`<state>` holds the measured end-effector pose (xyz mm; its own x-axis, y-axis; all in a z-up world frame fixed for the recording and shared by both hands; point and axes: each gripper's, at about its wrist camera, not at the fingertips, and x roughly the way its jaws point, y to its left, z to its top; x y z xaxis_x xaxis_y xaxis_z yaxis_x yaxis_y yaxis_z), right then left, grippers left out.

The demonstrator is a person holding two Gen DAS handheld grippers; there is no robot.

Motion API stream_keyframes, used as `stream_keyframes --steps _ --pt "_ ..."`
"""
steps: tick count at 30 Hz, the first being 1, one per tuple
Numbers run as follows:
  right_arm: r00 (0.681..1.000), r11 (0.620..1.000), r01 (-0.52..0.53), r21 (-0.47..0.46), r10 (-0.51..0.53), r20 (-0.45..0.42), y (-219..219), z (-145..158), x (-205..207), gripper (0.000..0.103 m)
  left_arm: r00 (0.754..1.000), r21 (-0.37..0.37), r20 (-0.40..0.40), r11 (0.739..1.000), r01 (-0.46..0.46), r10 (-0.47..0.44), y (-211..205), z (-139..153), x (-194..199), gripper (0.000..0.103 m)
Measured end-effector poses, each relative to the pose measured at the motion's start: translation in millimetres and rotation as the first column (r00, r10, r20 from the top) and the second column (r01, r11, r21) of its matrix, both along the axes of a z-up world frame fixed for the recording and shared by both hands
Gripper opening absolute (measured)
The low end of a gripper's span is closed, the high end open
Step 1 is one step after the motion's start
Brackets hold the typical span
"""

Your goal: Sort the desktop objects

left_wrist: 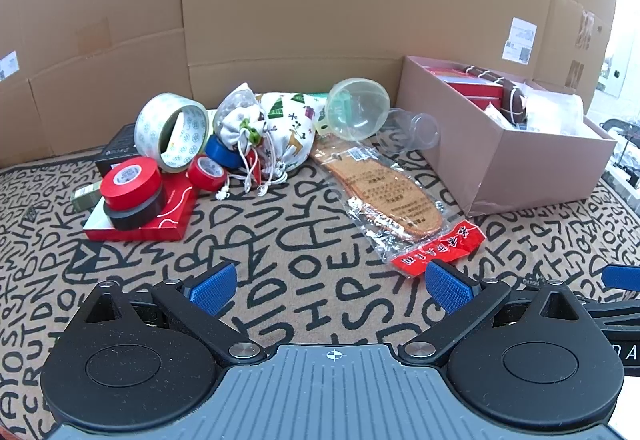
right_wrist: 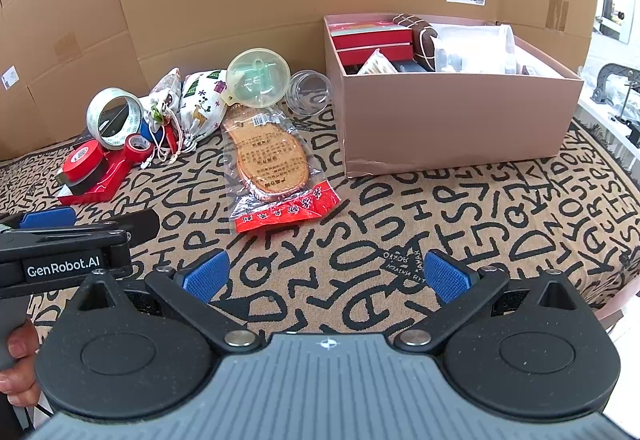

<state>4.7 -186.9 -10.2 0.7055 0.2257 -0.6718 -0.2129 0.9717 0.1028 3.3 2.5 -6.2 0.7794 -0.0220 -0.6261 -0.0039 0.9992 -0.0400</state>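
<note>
A makeshift recording setup: cardboard walls (left_wrist: 288,0) enclose a letter-patterned mat (right_wrist: 440,208) strewn with household odds, and a box (right_wrist: 460,120) for sorting.

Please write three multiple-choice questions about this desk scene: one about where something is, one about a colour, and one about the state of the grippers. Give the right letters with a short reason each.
1. Where does the packaged insole lie?
A. Inside the cardboard box
B. On the patterned mat, left of the box
C. On top of the tape rolls

2. What colour is the tape roll stacked directly on the black tape roll?
A. Red
B. Green
C. Yellow

3. How do the two grippers stand?
A. Both shut on objects
B. Only the left one holds something
C. Both open and empty

Answers:
1 B: the insole rests on the mat beside the cardboard box.
2 A: the red tape roll sits on the black tape roll.
3 C: the left gripper and right gripper show wide gaps with nothing between.
</note>
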Motion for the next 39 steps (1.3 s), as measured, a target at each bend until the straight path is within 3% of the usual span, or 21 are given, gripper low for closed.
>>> stream_keyframes --steps 39 --pt "0.998 1.000 0.003 -0.021 -0.004 -0.058 9.2 -12.6 27.4 0.103 0.999 0.010 -0.048 1.000 0.011 -0.011 4.8 -15.0 28.9 0.103"
